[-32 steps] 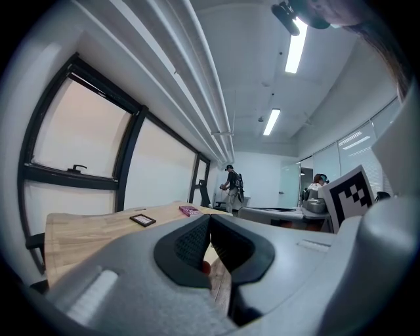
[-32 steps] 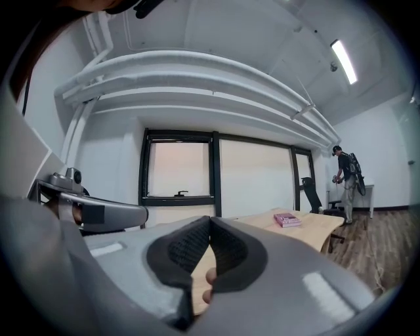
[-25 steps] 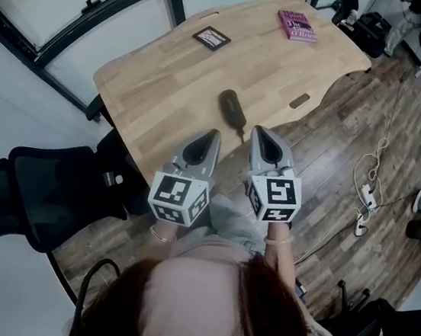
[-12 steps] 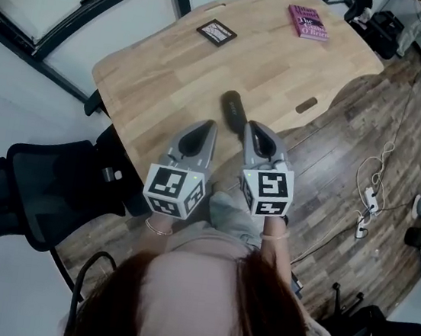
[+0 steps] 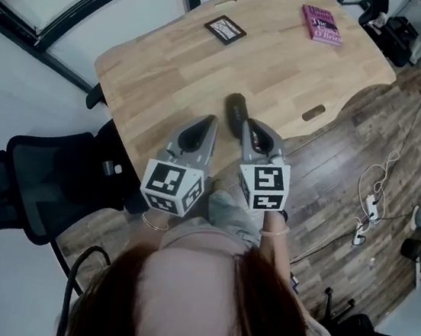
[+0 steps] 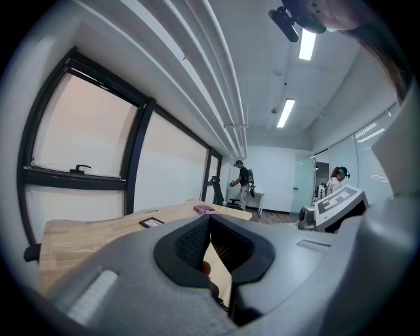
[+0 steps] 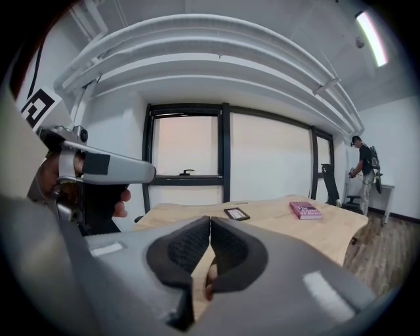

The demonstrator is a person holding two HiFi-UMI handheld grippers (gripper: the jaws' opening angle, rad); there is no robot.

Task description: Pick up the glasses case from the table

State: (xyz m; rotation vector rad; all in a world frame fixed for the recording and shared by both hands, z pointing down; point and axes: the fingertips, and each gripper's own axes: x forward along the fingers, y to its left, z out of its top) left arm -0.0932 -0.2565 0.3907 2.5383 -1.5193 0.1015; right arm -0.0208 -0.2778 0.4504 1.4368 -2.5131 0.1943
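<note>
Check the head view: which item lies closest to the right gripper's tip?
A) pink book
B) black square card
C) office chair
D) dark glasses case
D: the dark glasses case lies right at the tip of the right gripper, while the pink book and the black square card sit much farther away.

A pale wooden surface (image 5: pixel 207 78) stands on a dark plank floor (image 5: pixel 367 146). A black office chair (image 5: pixel 47 180) sits at its near left. Black-framed windows (image 7: pixel 190 151) (glowing pale) run along the far left. White pipes (image 6: pixel 216 79) and strip lights (image 6: pixel 306 42) cross the ceiling.
</note>
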